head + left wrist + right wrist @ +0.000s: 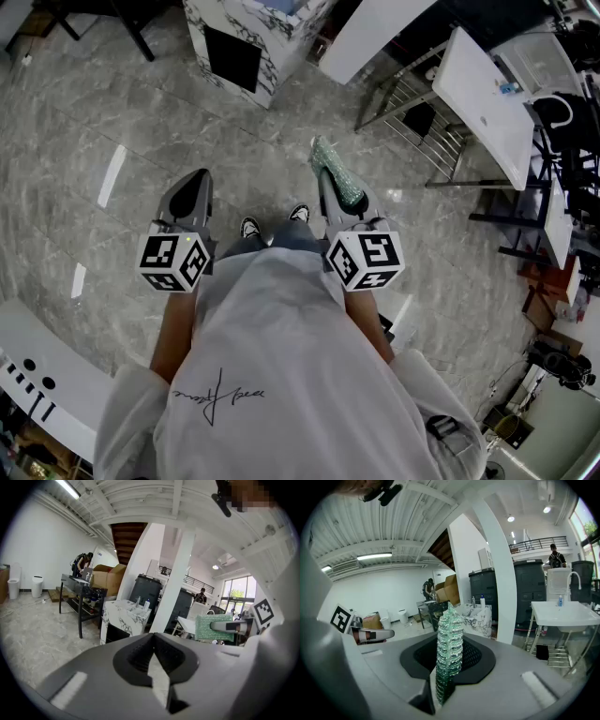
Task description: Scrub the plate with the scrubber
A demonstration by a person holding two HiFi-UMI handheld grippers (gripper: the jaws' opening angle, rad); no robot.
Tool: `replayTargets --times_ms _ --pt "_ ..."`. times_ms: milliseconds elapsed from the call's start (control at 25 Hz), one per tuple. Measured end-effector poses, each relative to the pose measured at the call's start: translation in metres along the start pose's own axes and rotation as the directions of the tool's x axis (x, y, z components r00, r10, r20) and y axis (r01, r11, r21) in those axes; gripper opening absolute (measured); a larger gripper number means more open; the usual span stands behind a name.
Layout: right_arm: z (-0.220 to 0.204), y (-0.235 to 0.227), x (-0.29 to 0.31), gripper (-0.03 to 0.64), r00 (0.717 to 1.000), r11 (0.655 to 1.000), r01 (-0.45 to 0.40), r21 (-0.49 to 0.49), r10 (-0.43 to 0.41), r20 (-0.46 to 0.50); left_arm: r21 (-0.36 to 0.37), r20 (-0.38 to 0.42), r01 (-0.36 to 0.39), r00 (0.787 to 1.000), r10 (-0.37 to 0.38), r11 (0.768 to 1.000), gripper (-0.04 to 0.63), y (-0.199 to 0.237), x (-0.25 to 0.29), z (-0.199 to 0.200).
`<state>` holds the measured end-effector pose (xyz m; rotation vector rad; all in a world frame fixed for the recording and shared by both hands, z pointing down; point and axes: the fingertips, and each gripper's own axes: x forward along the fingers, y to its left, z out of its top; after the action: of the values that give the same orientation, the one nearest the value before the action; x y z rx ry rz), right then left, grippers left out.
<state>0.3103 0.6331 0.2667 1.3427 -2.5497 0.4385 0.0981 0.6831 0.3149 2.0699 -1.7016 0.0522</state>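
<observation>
Marble-patterned cabinet (246,37) ahead of the left gripper (195,183); white sink table (483,98) (bottle (559,601) on it) ahead-right of the right gripper (328,183).

Nothing reads clearly from here: the white shirt (281,309) carries a dark handwritten scrawl (220,395), perhaps a signature, too loopy to make out.

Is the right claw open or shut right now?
Shut. The right claw pinches the green scrubber between its jaws, with the scrubber's end poking out past the tips.
</observation>
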Motion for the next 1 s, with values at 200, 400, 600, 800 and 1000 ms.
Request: replayTargets --times_ms 200,400,600,800,1000 --pt "-0.003 0.004 -0.002 0.06 1.0 1.0 -0.008 0.001 0.008 -0.014 -0.009 -0.004 0.018 1.0 -0.018 1.0 0.052 -0.006 -0.002 -0.002" --pt "-0.009 0.001 -0.002 0.06 0.999 0.999 0.008 0.033 -0.006 -0.049 -0.017 -0.008 0.034 0.999 -0.034 0.999 0.052 -0.011 -0.005 -0.006" --pt "-0.013 0.001 -0.002 0.06 0.998 0.999 0.004 0.049 -0.001 -0.056 0.01 -0.015 0.048 0.999 -0.048 0.999 0.052 -0.017 -0.006 -0.009" --pt "-0.021 0.002 0.011 0.06 0.995 1.0 -0.01 0.025 0.013 -0.1 0.042 -0.038 0.041 0.998 -0.04 0.998 0.054 -0.017 0.0 -0.015" --pt "-0.017 -0.01 0.037 0.06 0.995 0.999 -0.022 0.044 0.026 -0.101 0.095 -0.055 0.049 0.998 -0.044 0.994 0.054 -0.019 0.018 -0.011"
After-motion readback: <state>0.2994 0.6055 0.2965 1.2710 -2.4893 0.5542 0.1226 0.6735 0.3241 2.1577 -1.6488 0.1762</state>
